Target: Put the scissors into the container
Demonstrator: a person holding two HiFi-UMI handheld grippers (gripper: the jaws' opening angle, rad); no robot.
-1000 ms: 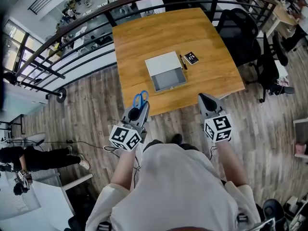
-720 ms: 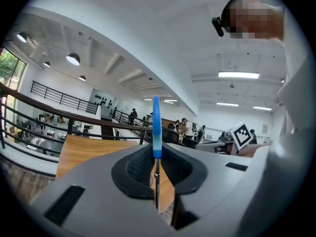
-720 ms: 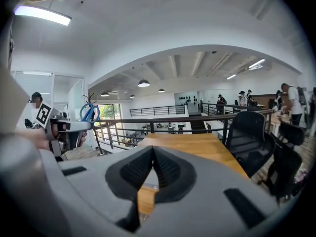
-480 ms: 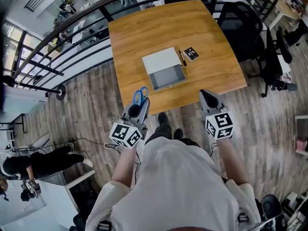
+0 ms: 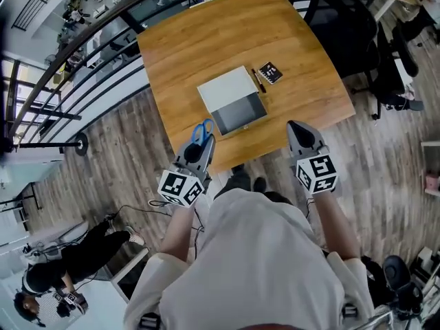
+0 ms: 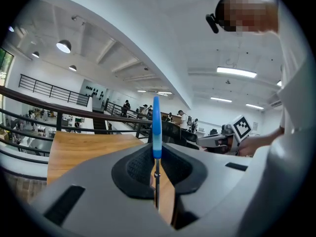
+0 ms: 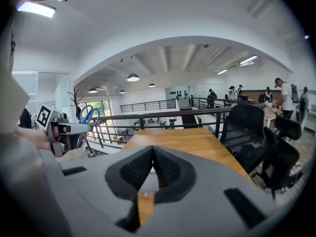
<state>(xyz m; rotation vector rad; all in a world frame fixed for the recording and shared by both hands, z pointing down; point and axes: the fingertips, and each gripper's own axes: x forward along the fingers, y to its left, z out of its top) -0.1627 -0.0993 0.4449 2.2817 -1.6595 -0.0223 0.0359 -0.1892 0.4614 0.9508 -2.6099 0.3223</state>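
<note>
The blue-handled scissors (image 5: 201,130) stick up out of my left gripper (image 5: 204,141), which is shut on their blades. They hang over the front edge of the wooden table (image 5: 289,40), just left of the grey open container (image 5: 232,102). In the left gripper view the scissors (image 6: 156,127) show edge-on, clamped between the pads of the left gripper (image 6: 156,154). My right gripper (image 5: 294,126) hovers at the table's front edge, right of the container, shut with nothing in it. In the right gripper view the right gripper (image 7: 153,149) has its tips meeting, and the scissors (image 7: 89,115) show far left.
A black pen (image 5: 261,81) and a black card (image 5: 272,71) lie right of the container. A dark railing (image 5: 103,60) runs behind and left of the table. Black office chairs (image 5: 344,19) stand at its right side.
Both grippers and the person have come closer to the table. The scissors' handles now reach over its front edge beside the container. Both jaws are as before.
</note>
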